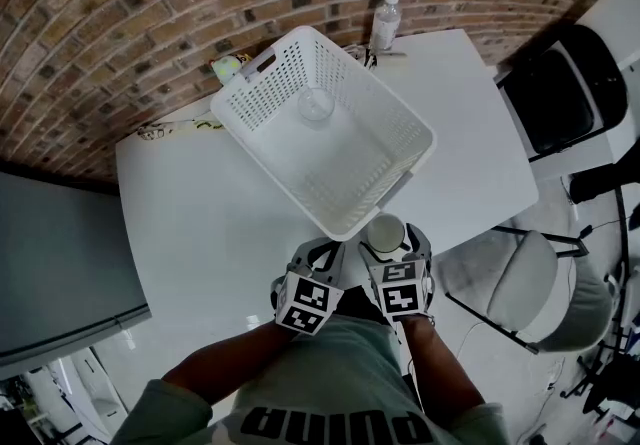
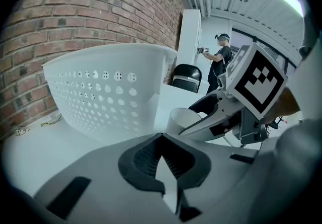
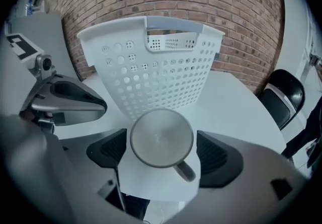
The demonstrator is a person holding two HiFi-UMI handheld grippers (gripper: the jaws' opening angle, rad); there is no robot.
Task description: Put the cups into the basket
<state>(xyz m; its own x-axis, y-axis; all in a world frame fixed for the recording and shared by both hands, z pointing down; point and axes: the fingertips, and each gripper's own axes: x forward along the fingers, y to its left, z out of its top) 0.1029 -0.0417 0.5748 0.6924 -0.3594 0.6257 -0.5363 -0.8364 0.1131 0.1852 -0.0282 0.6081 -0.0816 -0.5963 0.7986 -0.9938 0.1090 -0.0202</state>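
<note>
— Brick wall (image 1: pixel 120 23) behind, white table (image 1: pixel 200 223) in front of it. What is the right gripper (image 3: pixel 162 153) doing from where you stand?

— Its jaws are spread wide, and a mug (image 3: pixel 161 135) stands upright between them on the near edge of the table. There is a sliver of gap on each side, so the pads are not pressing on it. The mug's handle points back toward the person.

— And the left gripper (image 2: pixel 162 142)?

— Jaws together, nothing in them. It sits just beside the right one, low over the near edge, tilted downward. Each gripper has its marker cube on top — the left cube (image 1: pixel 308 301), the right cube (image 1: pixel 400 291).

— Where is the mug against the basket (image 1: pixel 366 83)?

— Just beside its near corner, outside it. The basket is white with holes in its walls, and it sits at an angle in the middle of the table.

— Anything inside?

— One clear glass cup (image 1: pixel 316 105), upright on the floor of the basket toward the far side.

— Further out?

— A plastic bottle (image 1: pixel 385 23) stands at the far edge by the wall, a black chair (image 1: pixel 565 93) is off to the right, and another person (image 2: pixel 220 62) stands well back in the room.
</note>
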